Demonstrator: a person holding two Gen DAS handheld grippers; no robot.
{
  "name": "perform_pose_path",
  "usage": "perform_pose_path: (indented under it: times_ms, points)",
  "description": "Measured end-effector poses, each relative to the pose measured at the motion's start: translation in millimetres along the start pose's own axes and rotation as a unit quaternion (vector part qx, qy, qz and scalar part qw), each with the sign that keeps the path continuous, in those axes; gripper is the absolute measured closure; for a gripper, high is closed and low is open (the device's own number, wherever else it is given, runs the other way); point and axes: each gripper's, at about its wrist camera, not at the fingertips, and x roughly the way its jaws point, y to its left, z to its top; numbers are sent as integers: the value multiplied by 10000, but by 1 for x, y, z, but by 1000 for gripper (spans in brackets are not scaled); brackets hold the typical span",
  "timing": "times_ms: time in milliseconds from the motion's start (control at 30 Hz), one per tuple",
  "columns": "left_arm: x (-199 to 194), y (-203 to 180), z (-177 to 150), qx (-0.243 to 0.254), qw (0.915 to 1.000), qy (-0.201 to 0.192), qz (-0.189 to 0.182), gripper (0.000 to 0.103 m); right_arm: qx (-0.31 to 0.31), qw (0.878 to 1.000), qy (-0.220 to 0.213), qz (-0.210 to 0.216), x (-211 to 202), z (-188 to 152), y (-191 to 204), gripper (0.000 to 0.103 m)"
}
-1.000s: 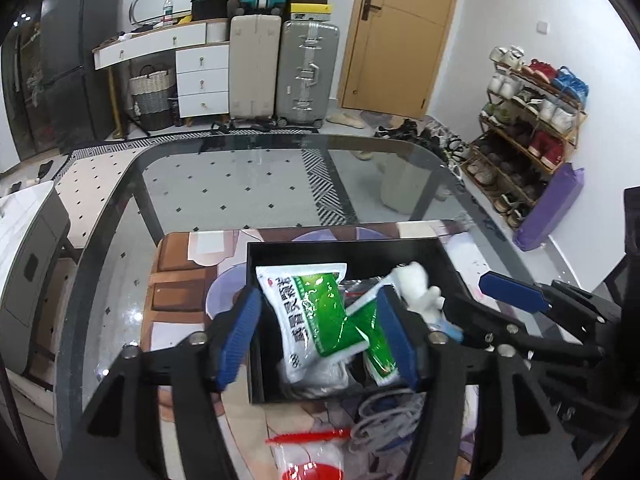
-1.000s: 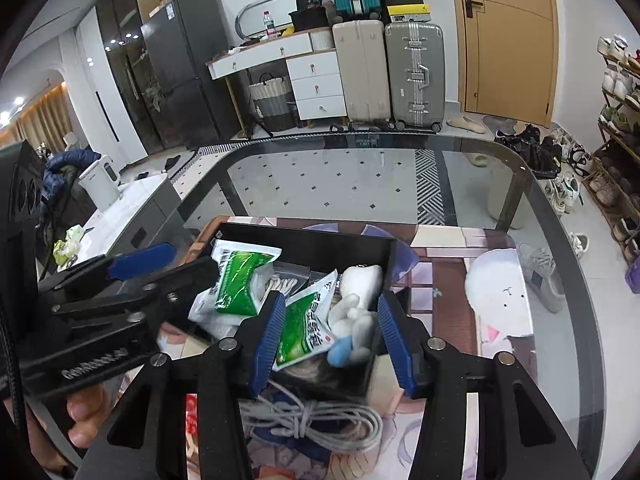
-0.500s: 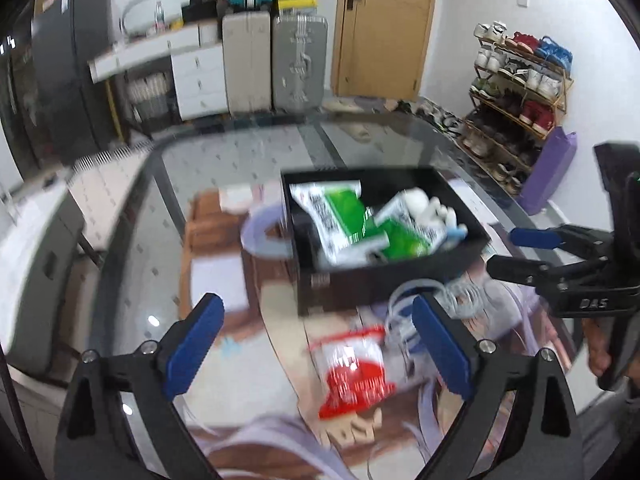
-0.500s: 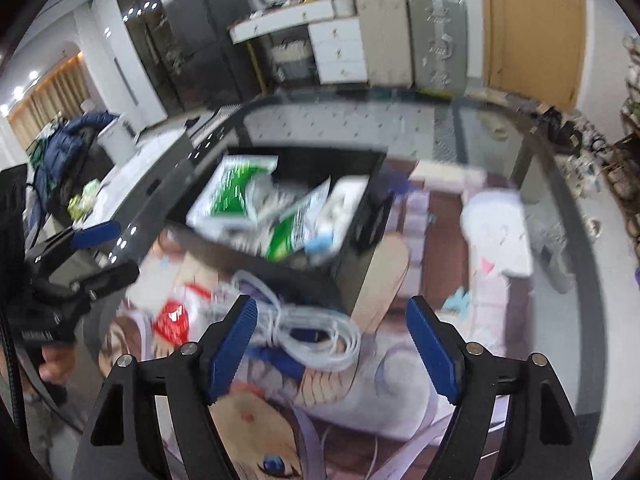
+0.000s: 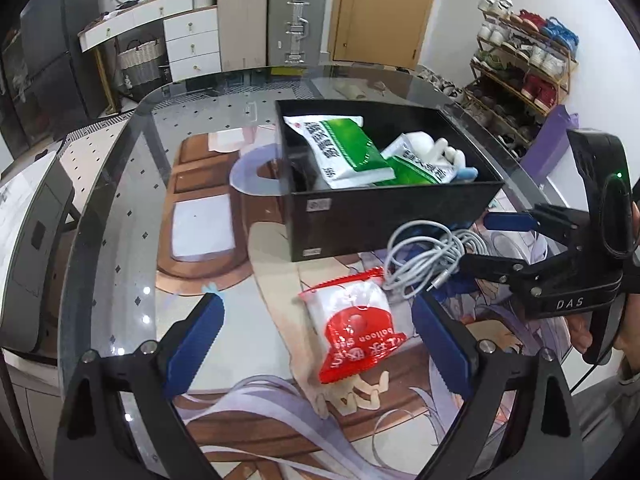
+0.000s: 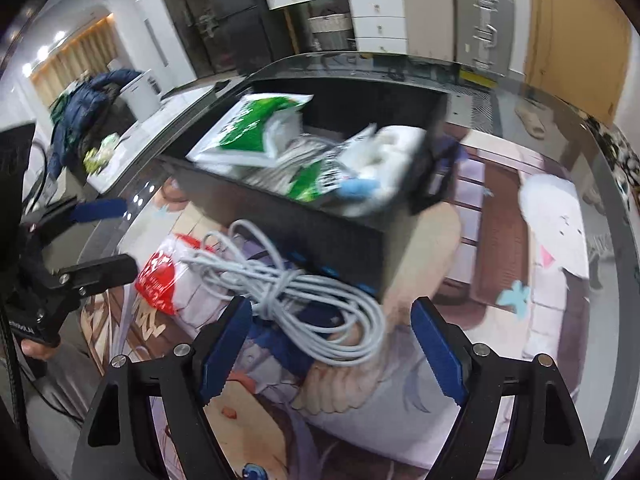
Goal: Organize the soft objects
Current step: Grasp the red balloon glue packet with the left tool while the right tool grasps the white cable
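A black box [image 5: 384,216] [image 6: 320,236] on the printed mat holds two green-and-white packets [image 5: 344,152] [image 6: 256,128] and a white plush toy [image 5: 436,148] [image 6: 384,152]. A red-and-white balloon bag [image 5: 356,328] [image 6: 164,276] lies on the mat in front of the box, between my left fingers. A coiled grey cable [image 5: 428,256] [image 6: 296,292] lies beside it, just ahead of my right fingers. My left gripper [image 5: 320,344] is open and empty above the bag. My right gripper [image 6: 332,344] is open and empty over the cable.
The glass table [image 5: 120,184] carries a printed anime mat [image 5: 248,360]. A white patch of the mat [image 6: 556,216] lies right of the box. Suitcases [image 5: 296,24], drawers and a shoe rack [image 5: 520,64] stand beyond the table.
Both grippers opened wide and pulled back from the box. The packets and plush toy stay in the box. The bag and cable now lie in front of the fingers.
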Motion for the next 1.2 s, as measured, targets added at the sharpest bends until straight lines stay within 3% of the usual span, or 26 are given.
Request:
perform_pose_path:
  times_ms: [233, 333, 467, 567, 700, 900, 1033, 1100, 1200]
  points:
    - [-4, 0, 0, 83, 9998, -75, 148, 7, -567, 9962, 457, 468, -9, -16, 35, 19]
    - [-3, 5, 0, 37, 9998, -58, 163, 8, -850, 9935, 337, 675, -30, -22, 53, 19]
    - [-2, 1, 1, 47, 9999, -49, 131, 8, -845, 9962, -204, 97, -41, -11, 48, 19]
    - [-1, -3, 2, 96, 9999, -43, 112, 8, -499, 9987, -76, -67, -21, -2, 28, 19]
    - [3, -7, -1, 149, 9998, 39, 81, 8, -716, 9965, 117, -404, 9, -1, 27, 19]
    - [10, -13, -6, 290, 9994, 195, 87, 8, -911, 9935, 620, -294, 22, -6, 41, 19]
    - [8, -14, -8, 331, 9992, 214, 94, 8, -957, 9911, 886, 282, 4, -17, 55, 19]
    - [7, -13, -7, 299, 9993, 226, 41, 8, -1076, 9906, 775, 348, -7, -19, 64, 19]
    - [11, -15, -5, 312, 9990, 302, 68, 8, -990, 9942, 420, 4, -13, -9, 69, 19]
